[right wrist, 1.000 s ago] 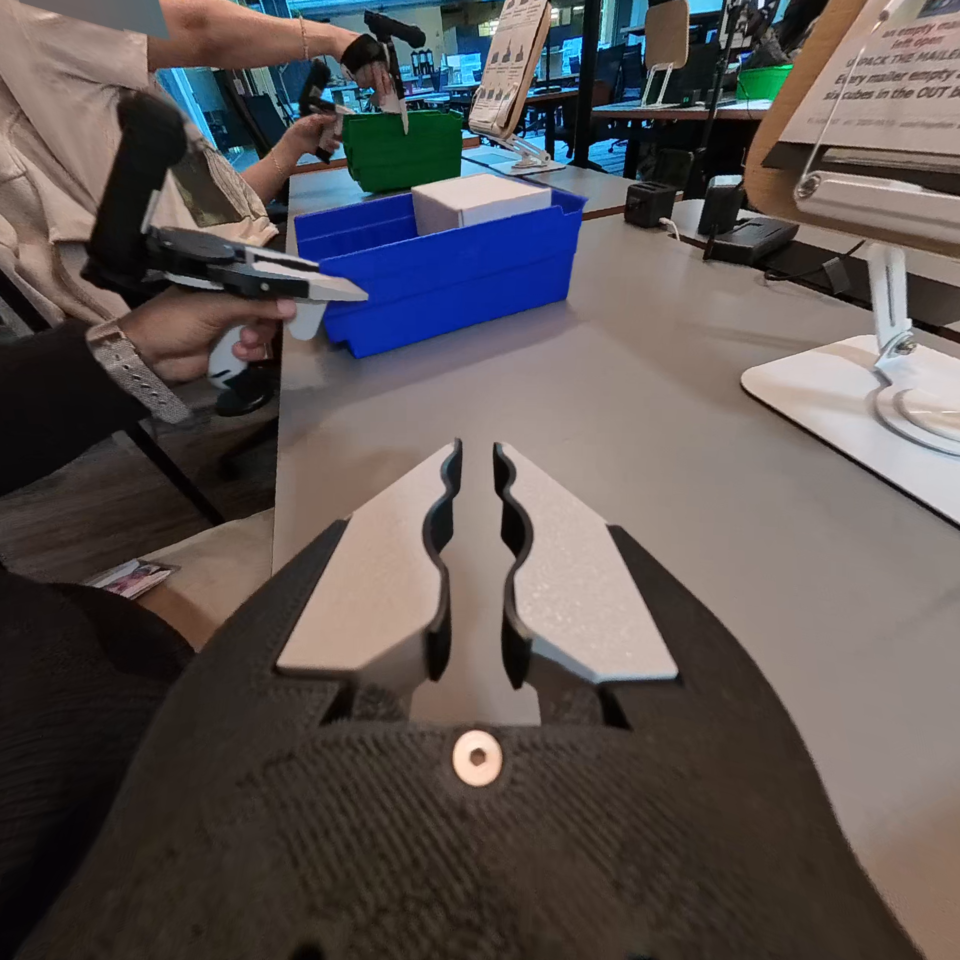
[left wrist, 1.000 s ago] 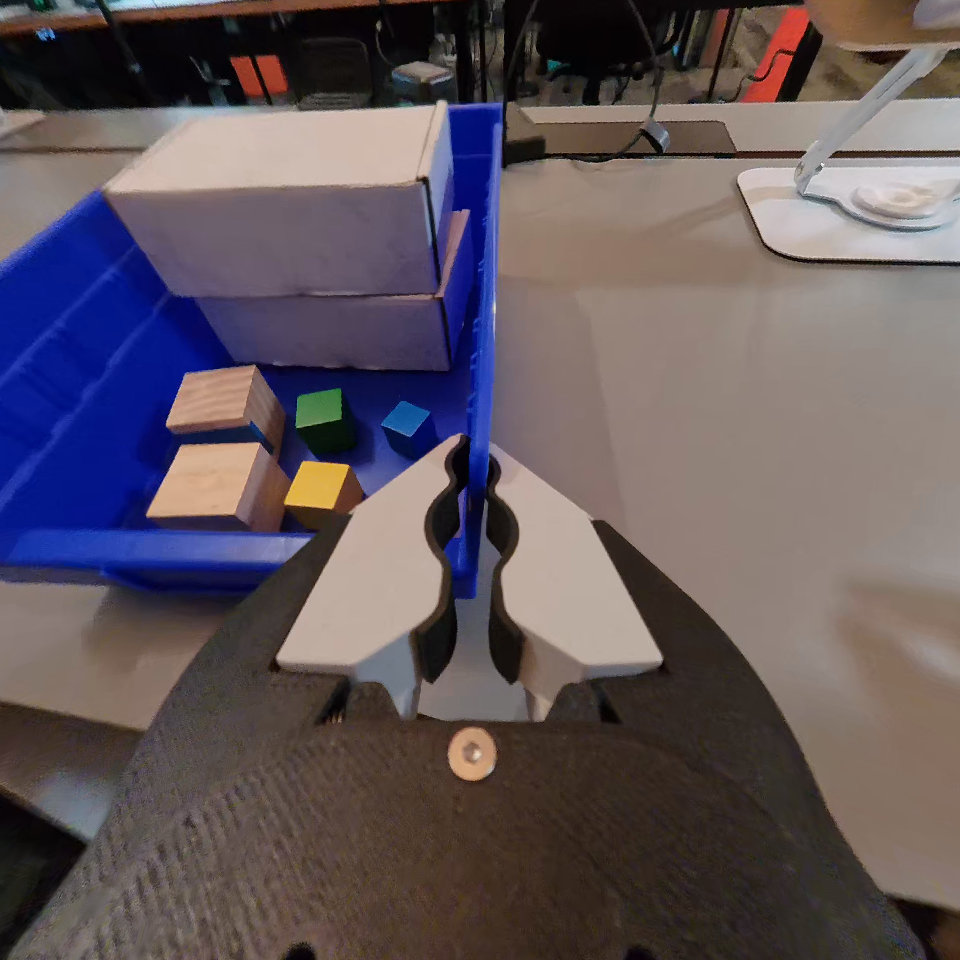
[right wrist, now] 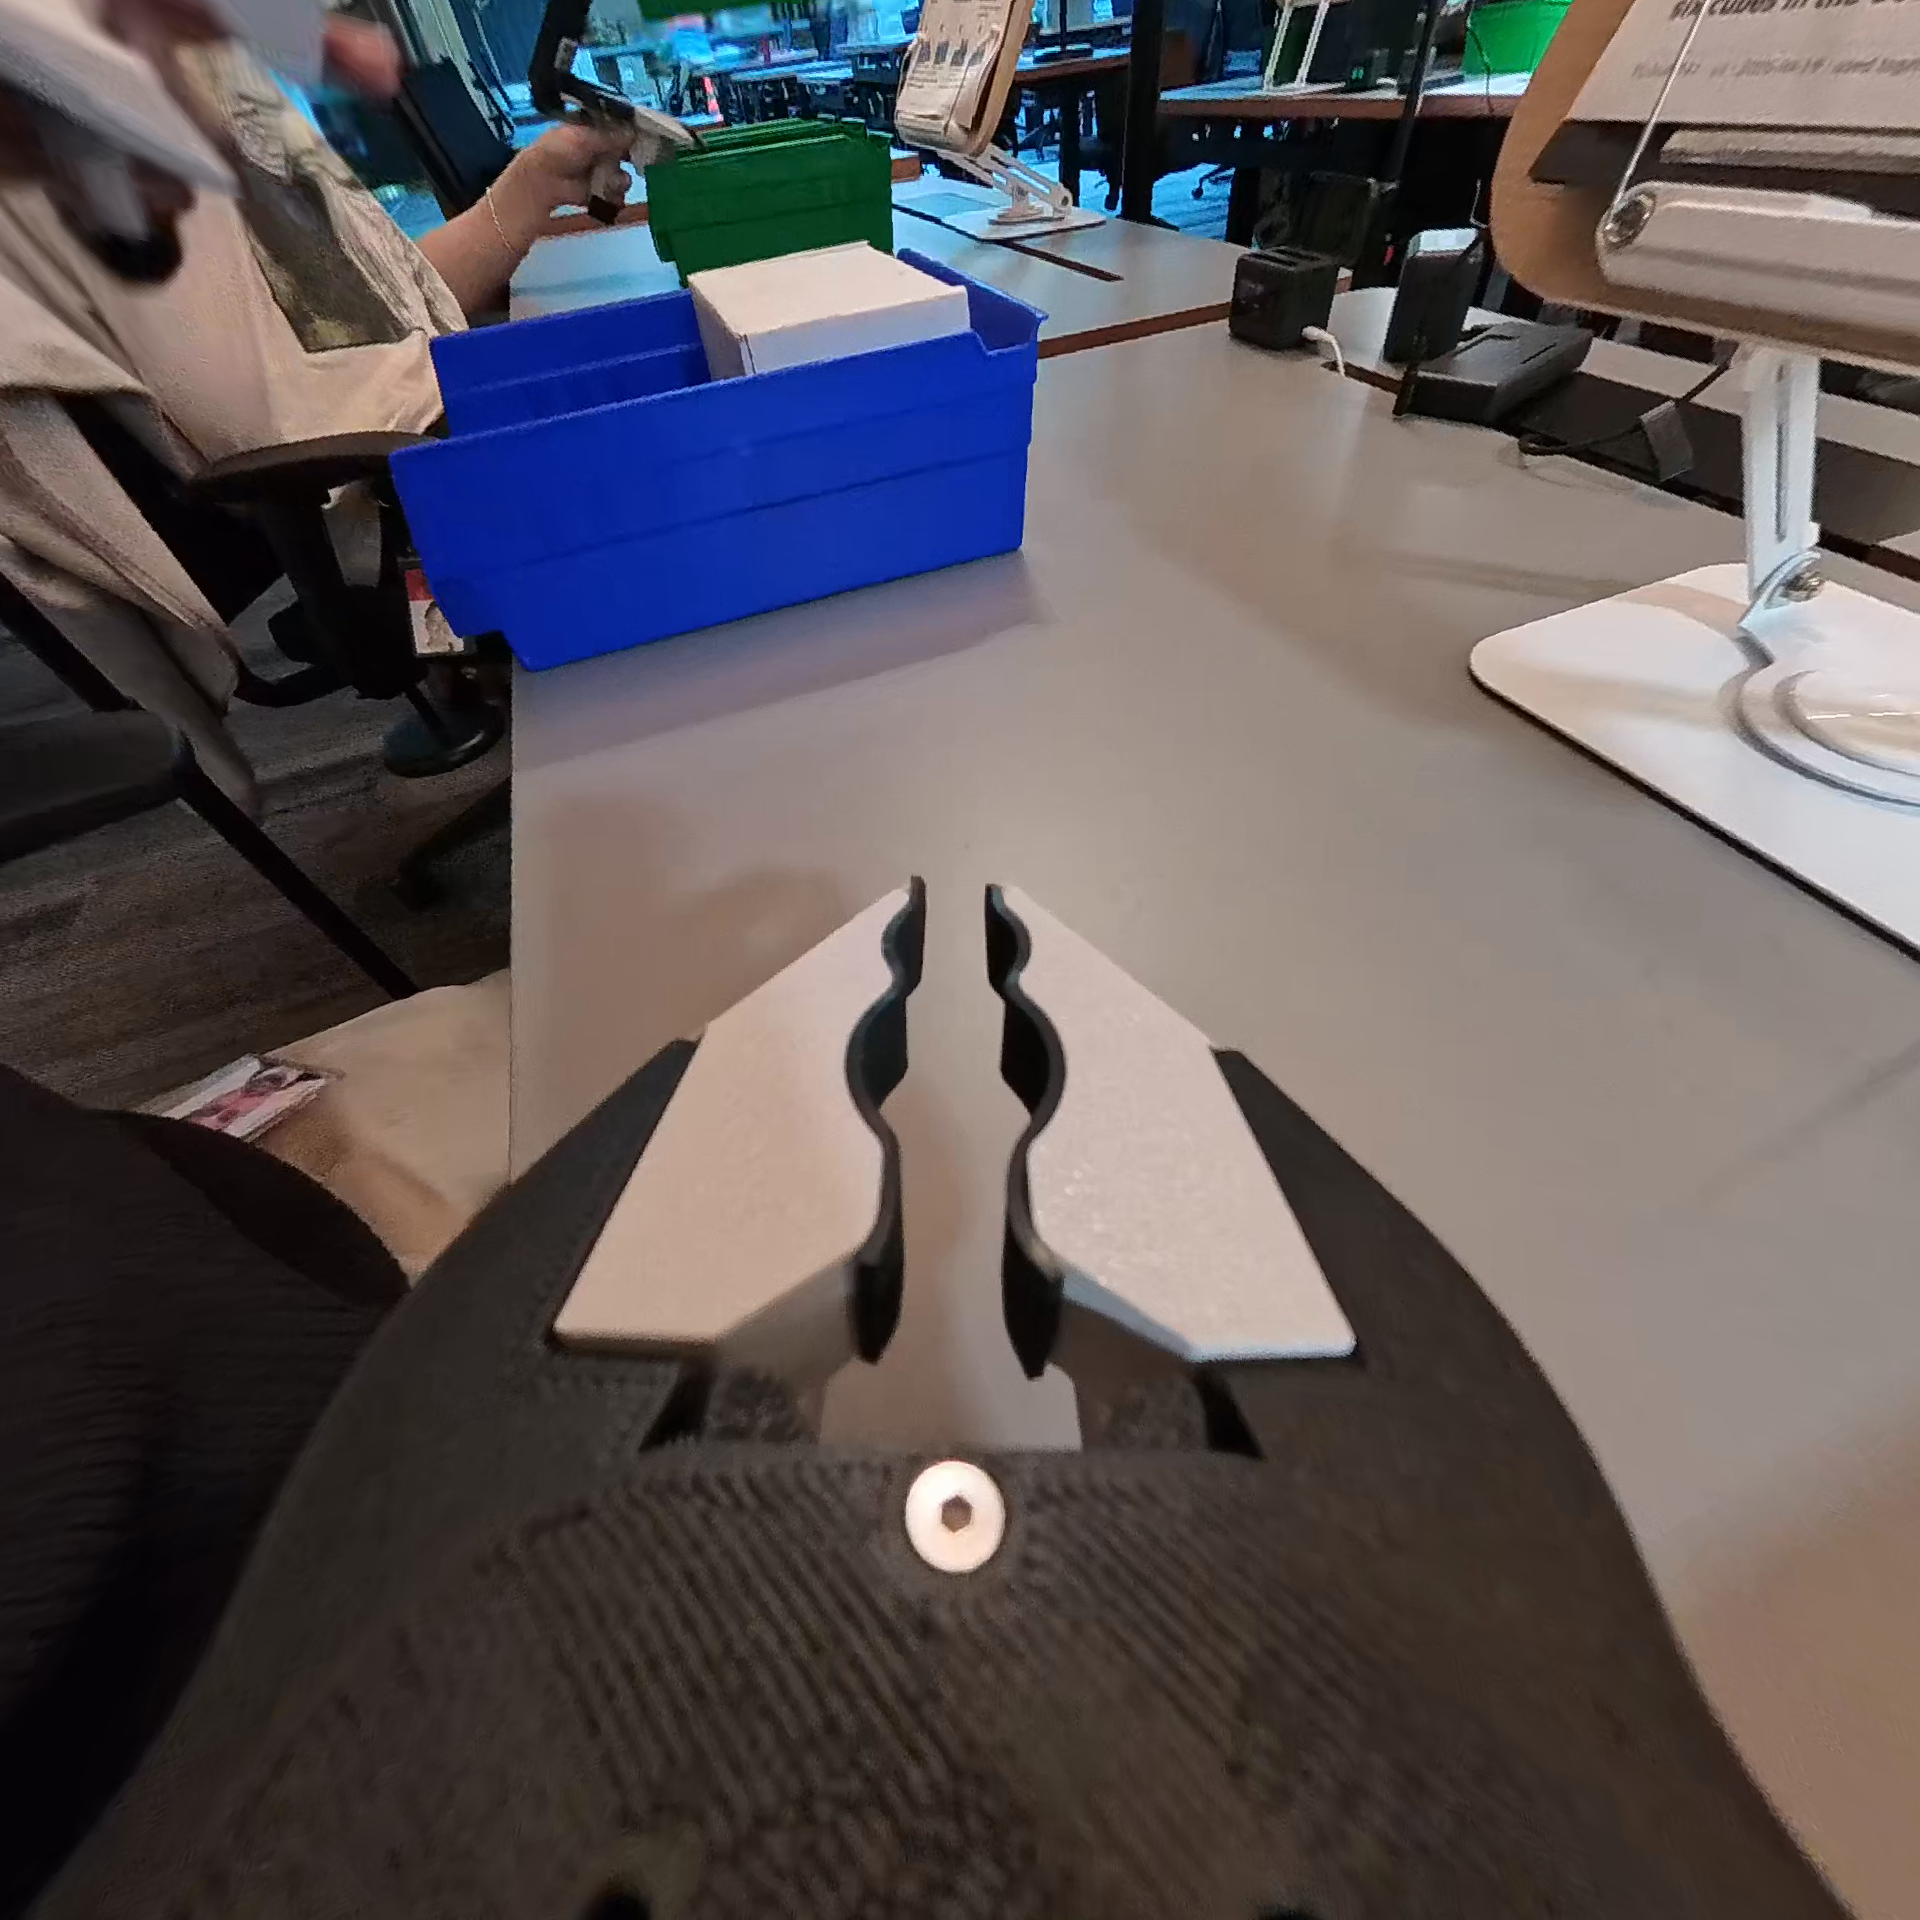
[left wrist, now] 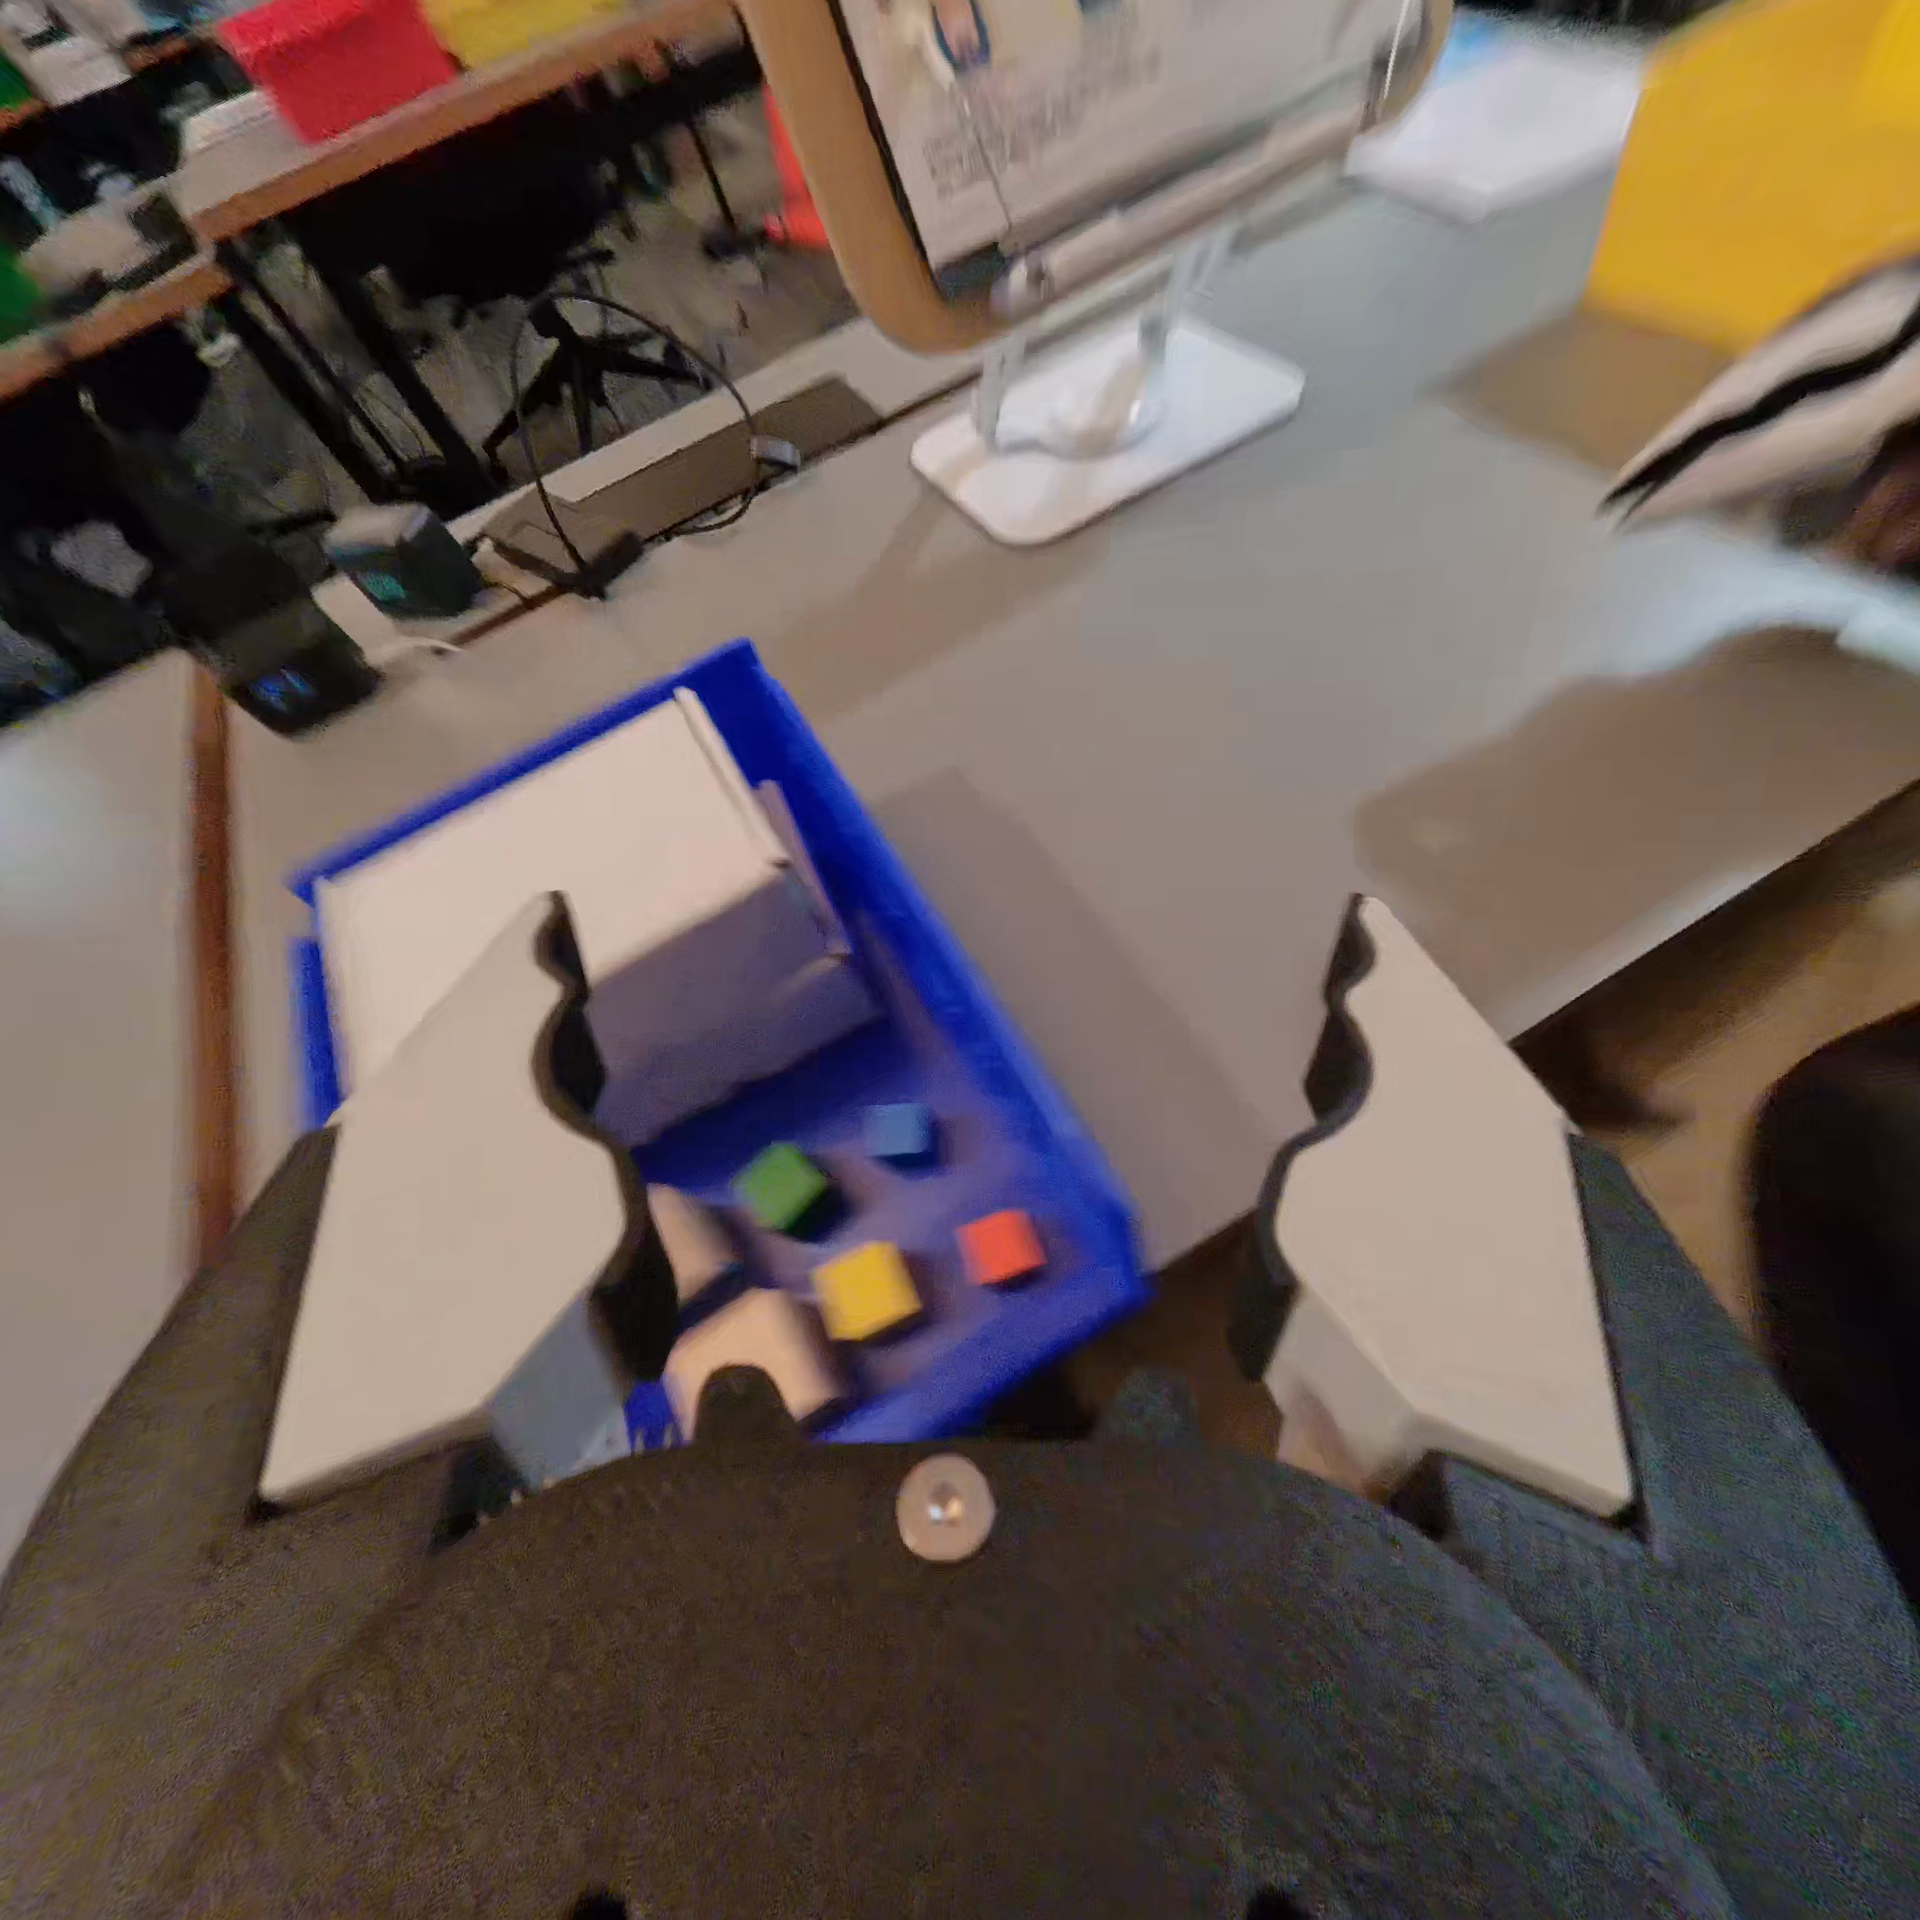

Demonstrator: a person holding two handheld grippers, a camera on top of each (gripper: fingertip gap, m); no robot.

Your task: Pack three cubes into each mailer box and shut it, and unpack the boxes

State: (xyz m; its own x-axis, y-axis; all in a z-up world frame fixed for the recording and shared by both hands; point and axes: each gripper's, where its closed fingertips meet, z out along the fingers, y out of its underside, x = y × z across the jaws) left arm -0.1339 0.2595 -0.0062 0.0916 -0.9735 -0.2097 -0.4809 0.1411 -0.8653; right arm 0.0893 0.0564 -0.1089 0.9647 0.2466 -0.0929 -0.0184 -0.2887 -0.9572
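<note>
My left gripper (left wrist: pixel 956 914) is open wide and empty, held above the blue bin (left wrist: pixel 997 1049). In the bin two white mailer boxes (left wrist: pixel 582 883) lie stacked and shut at the far end. Near them lie a green cube (left wrist: pixel 779 1184), a blue cube (left wrist: pixel 900 1130), a red cube (left wrist: pixel 1000 1247), a yellow cube (left wrist: pixel 865 1288) and two wooden cubes (left wrist: pixel 753 1345), partly hidden by my left finger. My right gripper (right wrist: pixel 953 894) is shut and empty, low over the grey table (right wrist: pixel 1247 831), well short of the bin (right wrist: pixel 727 520) and its top mailer box (right wrist: pixel 831 307).
A document stand with a white base (right wrist: pixel 1714 707) stands at the right; it also shows in the left wrist view (left wrist: pixel 1112 436). A yellow bin (left wrist: pixel 1766 156) is far right. Black chargers (right wrist: pixel 1288 291) and cables sit behind. A person with a green bin (right wrist: pixel 769 197) works at the adjacent table. My left tips are roughly 15 cm from the red cube (left wrist: pixel 1000 1247).
My left gripper has opened wide and risen from the bin's right wall to above the bin, looking down into it. The red cube has come into view. My right gripper has barely moved.
</note>
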